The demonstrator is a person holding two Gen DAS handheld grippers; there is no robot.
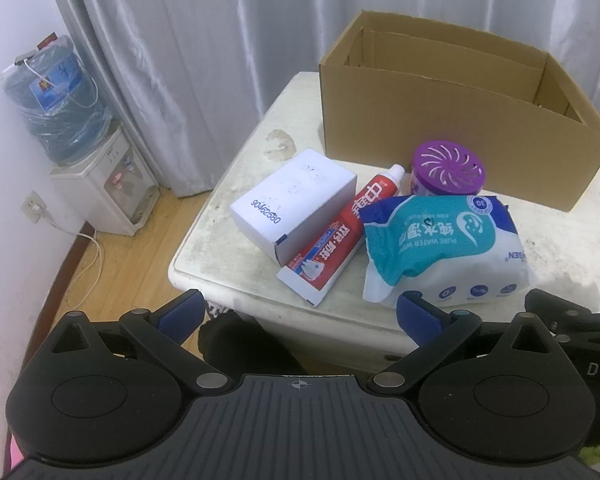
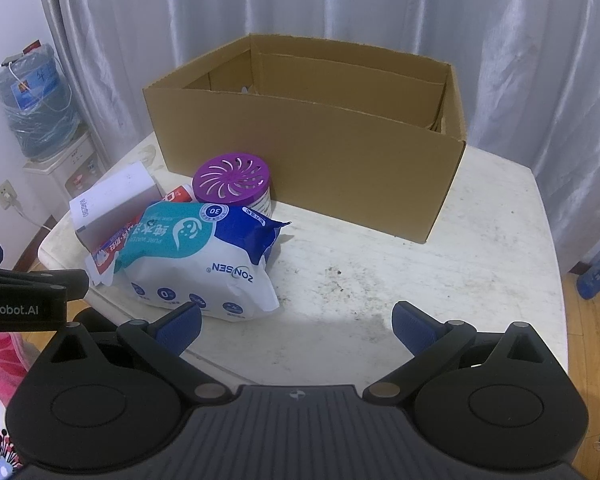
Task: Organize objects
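An open cardboard box stands at the back of a worn white table. In front of it lie a white carton, a red toothpaste tube, a purple-lidded air freshener and a teal and white wet wipes pack. My left gripper is open and empty, near the table's front edge. My right gripper is open and empty, over the table front, right of the wipes.
A water dispenser stands by the wall at left, with a cable to a wall socket. Grey curtains hang behind the table. A blue bottle sits on the wooden floor at right.
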